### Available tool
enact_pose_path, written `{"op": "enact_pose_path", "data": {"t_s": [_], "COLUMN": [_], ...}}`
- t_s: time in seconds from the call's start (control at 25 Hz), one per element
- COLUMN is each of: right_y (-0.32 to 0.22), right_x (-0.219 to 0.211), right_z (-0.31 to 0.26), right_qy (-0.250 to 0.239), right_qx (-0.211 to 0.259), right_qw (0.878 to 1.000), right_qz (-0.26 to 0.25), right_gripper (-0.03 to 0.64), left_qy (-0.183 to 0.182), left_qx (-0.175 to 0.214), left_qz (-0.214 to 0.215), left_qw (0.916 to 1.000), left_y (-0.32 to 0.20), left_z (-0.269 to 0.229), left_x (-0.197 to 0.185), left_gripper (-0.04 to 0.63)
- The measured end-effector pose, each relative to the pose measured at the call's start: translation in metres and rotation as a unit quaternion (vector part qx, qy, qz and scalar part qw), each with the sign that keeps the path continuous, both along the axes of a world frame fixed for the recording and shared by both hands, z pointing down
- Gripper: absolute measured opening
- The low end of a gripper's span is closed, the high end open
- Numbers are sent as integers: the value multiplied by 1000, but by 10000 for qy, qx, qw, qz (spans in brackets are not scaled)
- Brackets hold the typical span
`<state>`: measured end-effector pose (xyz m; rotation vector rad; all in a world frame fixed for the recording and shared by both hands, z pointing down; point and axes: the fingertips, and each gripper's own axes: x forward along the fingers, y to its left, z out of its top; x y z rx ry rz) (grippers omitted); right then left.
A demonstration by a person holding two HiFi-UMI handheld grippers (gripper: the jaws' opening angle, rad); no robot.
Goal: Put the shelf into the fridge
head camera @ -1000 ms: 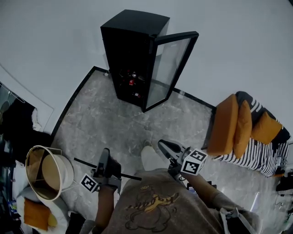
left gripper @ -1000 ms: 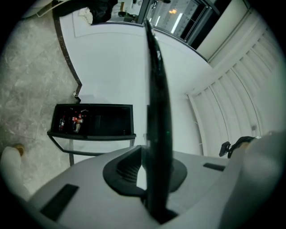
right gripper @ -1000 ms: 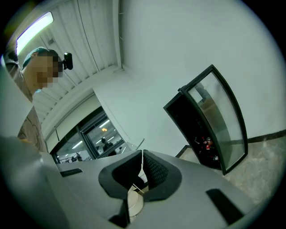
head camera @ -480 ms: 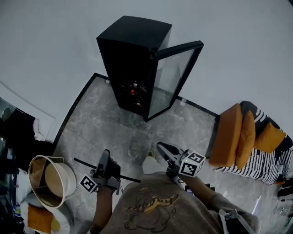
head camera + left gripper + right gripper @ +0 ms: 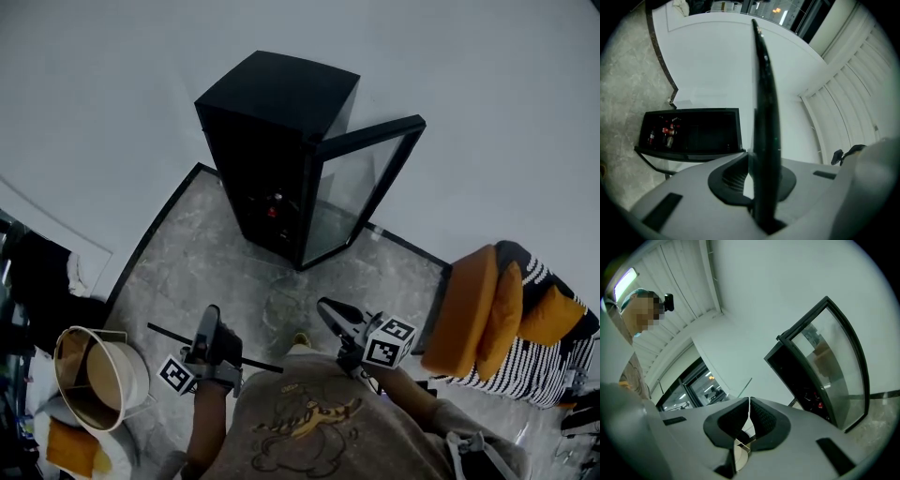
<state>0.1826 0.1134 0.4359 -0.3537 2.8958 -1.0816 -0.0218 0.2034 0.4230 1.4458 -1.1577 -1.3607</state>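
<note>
A person stands on a gray stone floor (image 5: 211,253) and holds a gripper in each hand.

The left gripper (image 5: 210,321) has the shelf (image 5: 167,333). The shelf is thin, flat and dark. From above it looks like a thin black line that sticks out on both sides of the gripper. In the left gripper view we see it from its edge, and it runs straight up the middle. The two fingers (image 5: 729,176) are closed on it, one on each side, and pinch it tight.

The right gripper (image 5: 328,309) holds nothing. Its fingers (image 5: 764,420) are pressed together, with only a tiny crack between them. It is near the left gripper, by the person's shirt, and it does not touch the shelf.

The fridge (image 5: 272,141) is tall and black. It stands at the far end of the floor, next to a white wall. Its glass door (image 5: 361,187) is swung open to the right. Small red things (image 5: 274,208) sit low down inside it.

The shelf is not in the fridge. It is well apart from it, close to the person's body.

A round basket (image 5: 98,370) stands on the left. A striped sofa (image 5: 534,309) with orange cushions (image 5: 469,286) is on the right.
</note>
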Motion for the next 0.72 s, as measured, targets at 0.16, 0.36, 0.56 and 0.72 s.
{"op": "enact_pose_path", "data": {"t_s": [0.16, 0.36, 0.56, 0.72], "right_y": [-25, -44, -54, -70], "right_x": [-1, -16, -31, -42], "right_z": [4, 5, 6, 5], "right_qy": [-11, -32, 42, 79], "right_qx": [30, -10, 0, -62], "right_qw": [9999, 9996, 9993, 9996], "right_qz": [-148, -289, -375, -253], "right_gripper": [25, 25, 24, 24], "left_qy": [55, 47, 82, 93], "left_qx": [31, 19, 30, 12], "left_qz": [-185, -271, -324, -254], "left_qw": [9998, 9996, 9994, 9996], "left_y": [-18, -33, -48, -69], "left_z": [1, 0, 7, 14], "left_x": [2, -6, -22, -38], "left_gripper": [18, 18, 18, 18]}}
